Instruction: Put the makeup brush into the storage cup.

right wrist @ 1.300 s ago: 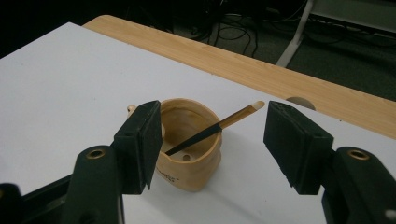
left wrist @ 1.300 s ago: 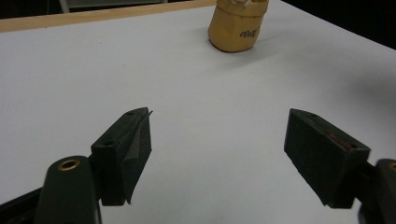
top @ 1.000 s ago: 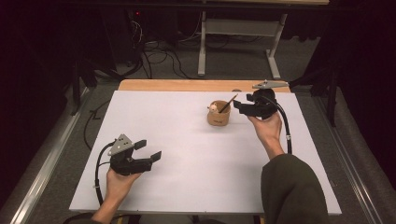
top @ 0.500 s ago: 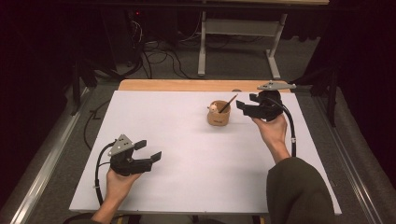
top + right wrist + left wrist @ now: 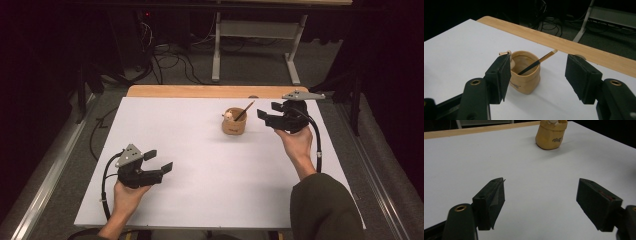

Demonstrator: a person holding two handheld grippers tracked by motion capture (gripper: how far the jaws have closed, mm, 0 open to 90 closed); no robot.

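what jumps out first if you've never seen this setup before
The small tan pouch-like cup stands alone toward the far right of the white table, with a dark stick leaning out of it. Just right of it the right claw hangs open and empty, aimed at the cup. The left claw, also open, rests near the table's front left, far from the cup.
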